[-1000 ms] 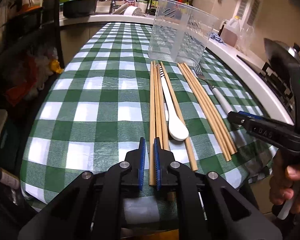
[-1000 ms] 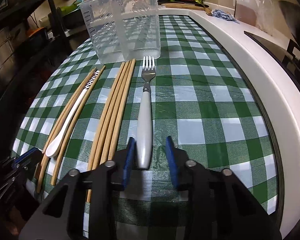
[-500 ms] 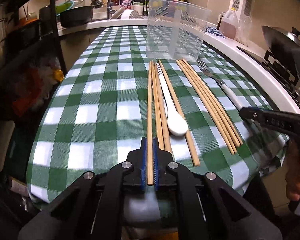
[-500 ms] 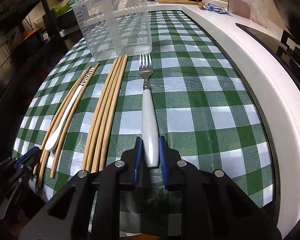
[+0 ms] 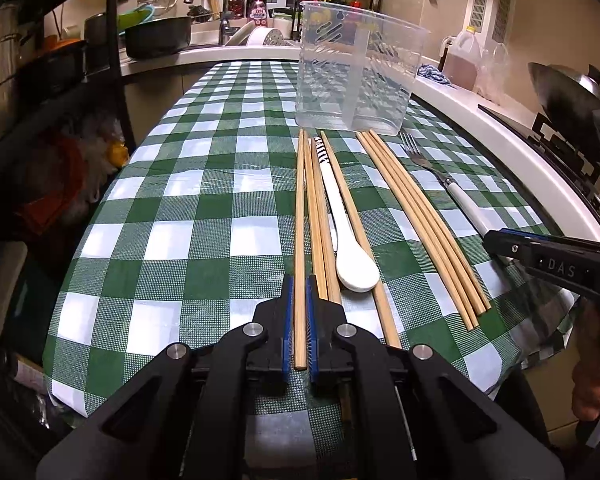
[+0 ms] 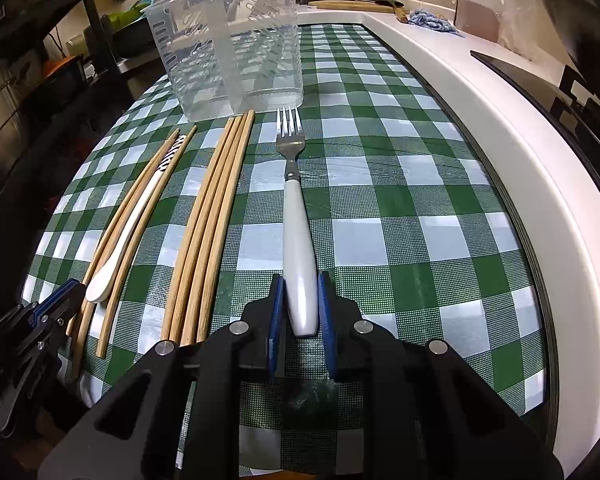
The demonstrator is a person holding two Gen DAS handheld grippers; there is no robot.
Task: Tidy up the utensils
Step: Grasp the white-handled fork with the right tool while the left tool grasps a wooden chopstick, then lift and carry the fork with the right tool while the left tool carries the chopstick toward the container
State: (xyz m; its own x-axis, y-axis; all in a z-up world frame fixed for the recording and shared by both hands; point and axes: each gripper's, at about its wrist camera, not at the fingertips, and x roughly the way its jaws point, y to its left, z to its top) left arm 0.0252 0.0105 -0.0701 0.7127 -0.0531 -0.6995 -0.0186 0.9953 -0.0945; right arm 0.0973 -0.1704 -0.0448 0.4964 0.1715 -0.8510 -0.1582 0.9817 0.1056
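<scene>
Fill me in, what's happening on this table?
A person with a handheld gripper in each hand is sorting utensils. The left tool is shut on the leftmost chopstick; the right tool is shut on the fork by its white handle. Both utensils look flat on the checked tablecloth. The white spoon, the other chopsticks and the clear plastic holder are untouched.

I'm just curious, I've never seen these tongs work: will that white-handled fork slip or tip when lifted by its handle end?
The fork looks rigid, so it shouldn't flop. Its handle appears glossy and tapered, so it might slide between the right tongs. Gripped near the handle's end, the metal tines far ahead will probably make it droop.
</scene>
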